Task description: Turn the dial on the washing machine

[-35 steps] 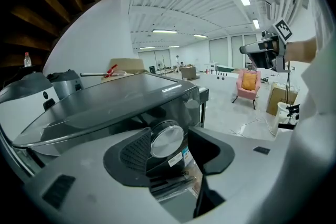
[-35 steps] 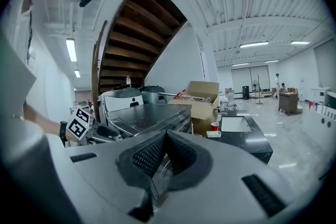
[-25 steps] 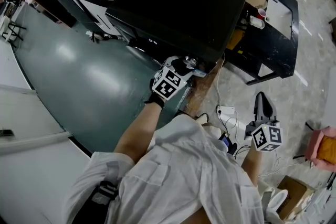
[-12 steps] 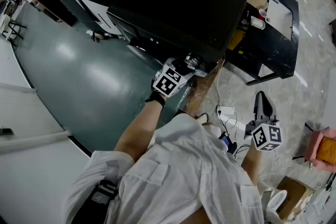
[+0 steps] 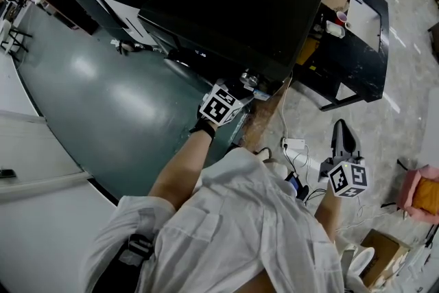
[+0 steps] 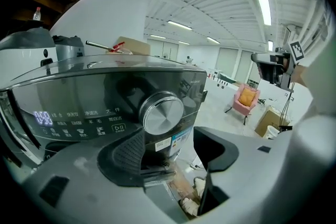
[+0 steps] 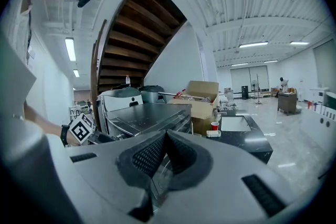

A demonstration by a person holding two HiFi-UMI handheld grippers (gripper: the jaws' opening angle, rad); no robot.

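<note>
bright workshop, washing machine (image 5: 233, 3) upper centre. left tongs (image 6: 170, 153) gape before its dial (image 6: 163, 112), right tongs (image 7: 164, 140) clenched empty. next, likely: advance, clamp, twist.

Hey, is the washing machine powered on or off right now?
On. The washing machine has lit digits on its display, and labels glow beside the dial.

In the head view the dial (image 6: 163, 112) was hidden behind the left hand-held gripper (image 6: 170, 153) and its marker cube (image 5: 221, 106), beneath the washing machine's (image 5: 233, 3) overhanging top. The panel labels (image 6: 86, 122) beside the dial were too small to read. The gripper's own body hid the machine's lower front.
</note>
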